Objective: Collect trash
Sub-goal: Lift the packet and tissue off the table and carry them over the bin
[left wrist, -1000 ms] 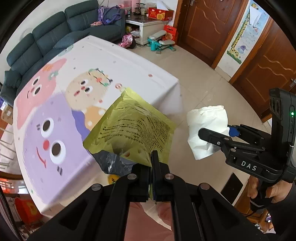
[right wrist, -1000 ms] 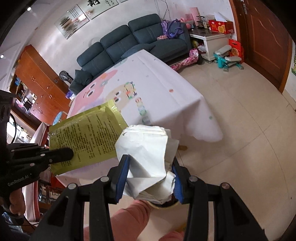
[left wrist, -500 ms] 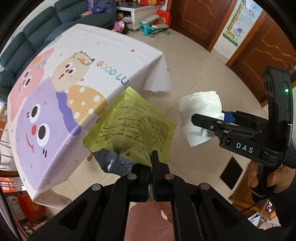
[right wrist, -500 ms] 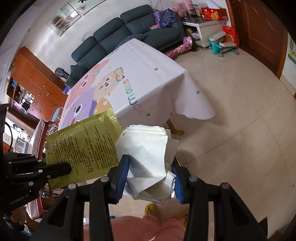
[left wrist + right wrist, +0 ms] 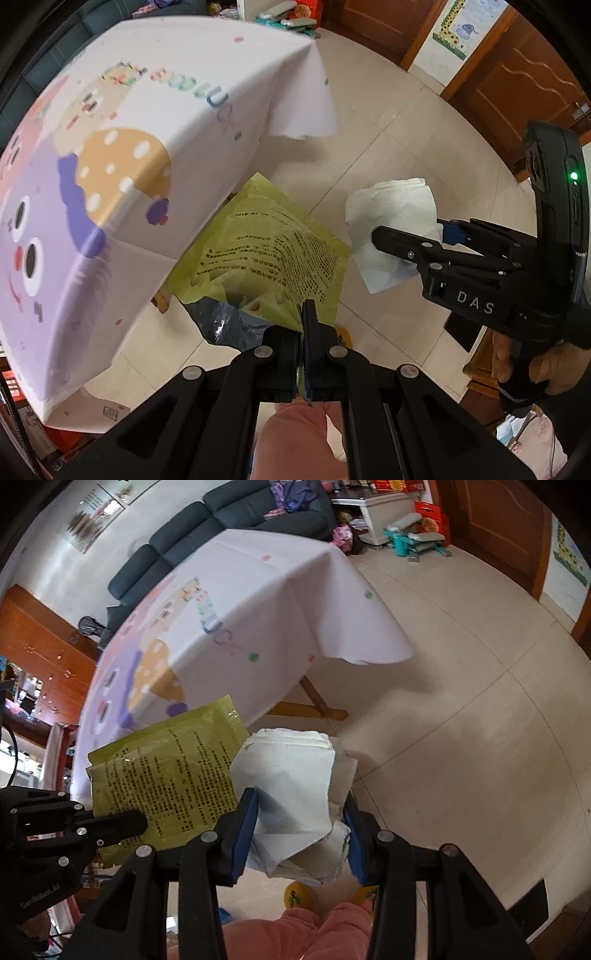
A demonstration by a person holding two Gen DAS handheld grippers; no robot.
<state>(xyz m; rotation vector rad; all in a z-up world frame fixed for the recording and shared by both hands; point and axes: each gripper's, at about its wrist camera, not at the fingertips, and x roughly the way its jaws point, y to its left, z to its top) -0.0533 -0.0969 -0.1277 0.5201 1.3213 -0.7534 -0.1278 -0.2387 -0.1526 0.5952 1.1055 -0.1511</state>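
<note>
Left gripper [image 5: 307, 314] pressed together on 1 corner of yellow wrapper [image 5: 273, 254]: thin crinkled film, glossy, roughly square, dense black print too small to read; silvery-dark inner lining showing at lower edge. Wrapper hanging in air beside table edge, above floor.

Right gripper [image 5: 301, 823] part spread, blue pads pinching crumpled white paper [image 5: 295, 786]: soft, matte, folded in layers, ragged at bottom. Same wad in left view [image 5: 391, 229], just right of wrapper, not touching as far as visible.

Tablecloth [image 5: 129, 155]: smooth white cloth, cartoon faces in purple, orange, pink, coloured lettering smeared by motion blur, unreadable. Draped corner hanging free; wooden table leg [image 5: 314, 705] partly hidden under it.

Floor [image 5: 461, 701]: pale glossy tiles, thin grout lines. Pink trouser legs [image 5: 295, 930] and yellow slippers [image 5: 295, 895] cut off at bottom, partly behind gripper arms. Hand [image 5: 532, 362] on right handle mostly hidden behind black housing.

Beyond: dark blue sofa [image 5: 221, 528], wooden door [image 5: 517, 88], wooden cabinet [image 5: 48, 646], clutter by far wall indistinct
</note>
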